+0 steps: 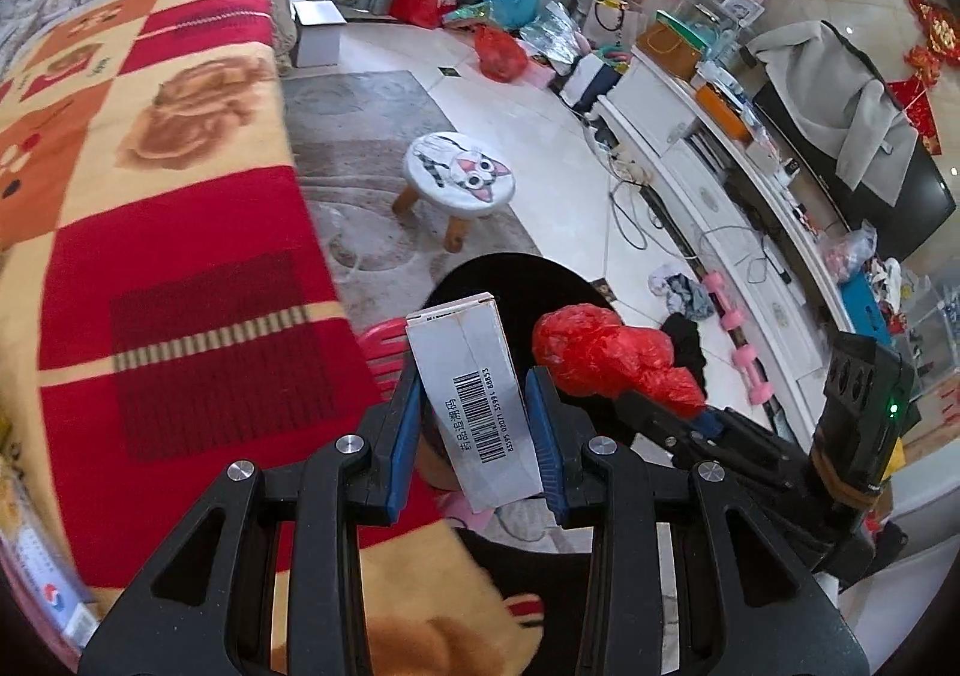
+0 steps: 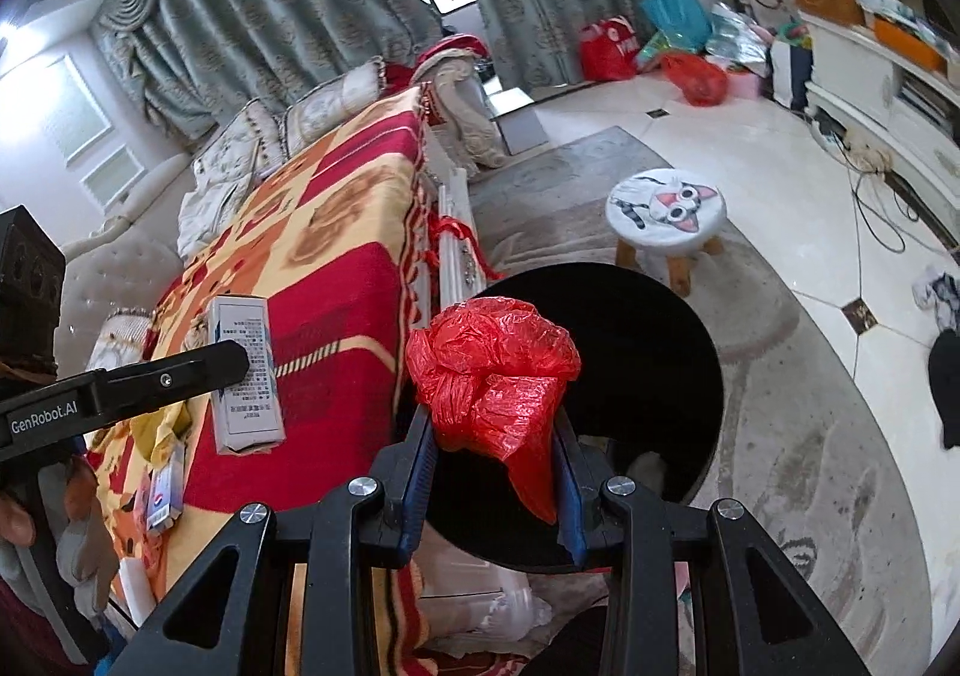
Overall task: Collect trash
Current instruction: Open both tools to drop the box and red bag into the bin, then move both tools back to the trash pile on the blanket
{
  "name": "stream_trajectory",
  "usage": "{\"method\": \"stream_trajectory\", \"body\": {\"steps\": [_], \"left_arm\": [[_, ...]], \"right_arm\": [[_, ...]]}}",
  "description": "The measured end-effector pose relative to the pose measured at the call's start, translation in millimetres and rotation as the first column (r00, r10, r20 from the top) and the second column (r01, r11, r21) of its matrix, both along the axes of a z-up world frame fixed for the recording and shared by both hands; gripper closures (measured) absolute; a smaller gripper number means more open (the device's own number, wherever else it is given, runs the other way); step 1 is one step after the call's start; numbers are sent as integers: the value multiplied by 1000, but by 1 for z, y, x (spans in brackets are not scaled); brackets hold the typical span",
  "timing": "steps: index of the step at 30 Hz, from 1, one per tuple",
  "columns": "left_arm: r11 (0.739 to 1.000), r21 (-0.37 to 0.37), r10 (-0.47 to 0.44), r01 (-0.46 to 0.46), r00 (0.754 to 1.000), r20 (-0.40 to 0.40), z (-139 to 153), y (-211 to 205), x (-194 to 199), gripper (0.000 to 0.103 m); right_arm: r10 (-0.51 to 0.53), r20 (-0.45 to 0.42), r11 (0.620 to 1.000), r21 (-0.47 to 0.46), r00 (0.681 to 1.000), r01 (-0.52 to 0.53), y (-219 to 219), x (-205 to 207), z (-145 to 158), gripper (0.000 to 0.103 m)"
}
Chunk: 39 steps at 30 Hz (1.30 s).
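Left tongs (image 1: 474,424) clamped on a white medicine box (image 1: 471,406), barcode side up, blue pads (image 1: 402,430) pressing both long faces. Box tilted, top end leaning toward the dark round opening ahead. Right tongs (image 2: 495,436) clamped on a crumpled red plastic bag (image 2: 489,376), wad bulging above the pads, a tail hanging down between them.

Both loads near each other: the left view shows the red bag just right of the box, the right view shows the box off to the left over the blanket.

Directly beyond and below both: a black round bin (image 2: 660,328), mouth open, standing on the grey rug (image 2: 810,466) beside the bed with the red-and-yellow checked blanket (image 1: 150,196). Red bag sits over the bin mouth in the right view; box looks near its rim in the left view, cannot tell whether fully over it.

Further out: cat-face stool (image 1: 459,175), white TV cabinet (image 1: 720,184), more bags along the far wall.

Step in hand, judged: carry-to-bin, both items gripped, drop not yet done.

Next move calls for: bring box fully over the opening, then part both tongs. Risk: thin bag film sticking to a pad; box clipping the rim and landing on the rug.
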State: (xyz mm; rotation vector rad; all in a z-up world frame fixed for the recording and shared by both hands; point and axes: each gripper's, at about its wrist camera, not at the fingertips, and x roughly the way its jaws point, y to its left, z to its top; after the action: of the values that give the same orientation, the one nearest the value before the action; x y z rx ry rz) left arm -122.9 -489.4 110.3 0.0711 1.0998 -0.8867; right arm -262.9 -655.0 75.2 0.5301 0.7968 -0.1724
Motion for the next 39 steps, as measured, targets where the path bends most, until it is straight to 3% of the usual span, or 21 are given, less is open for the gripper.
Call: {"method": "stream_trajectory", "body": {"steps": [3,7,9,10,15,25,33,39], "left_arm": [[1000,-10,-7,7,1000,-13,-4,-10,-2,70],[999,-25,-21,20,999,-48,-12,-20,-1,66],[1000,-24,-20,19,999,-49,-13,-20,-1,53],[1000,-26,-18,16,999,-45,-12,-20,-2,53],[1000,-11,-3,3,1000,-30,-8,-11,-3,53],[992,92,73,-83,992,100,2,35,-5,53],[972,141,156,-186,967,199,12,102,-4,53],[954,148,224,-259,950,218,13,152,-4,53]], "right_arm": [[-9,-6,1000,1,1000,9,-5,-1,-2,69],[-31,-5,1000,-6,1000,31,-7,-1,-2,50],[-35,-4,999,-5,999,35,-7,-2,-2,41],[-35,-6,999,-2,999,35,-8,-3,-3,39],[-20,-16,1000,13,1000,20,-3,-2,-6,38],[62,-10,998,-5,998,-62,33,13,-2,38],[155,8,988,-18,988,-155,80,30,14,38],[247,8,969,-21,969,-247,129,47,16,37]]}}
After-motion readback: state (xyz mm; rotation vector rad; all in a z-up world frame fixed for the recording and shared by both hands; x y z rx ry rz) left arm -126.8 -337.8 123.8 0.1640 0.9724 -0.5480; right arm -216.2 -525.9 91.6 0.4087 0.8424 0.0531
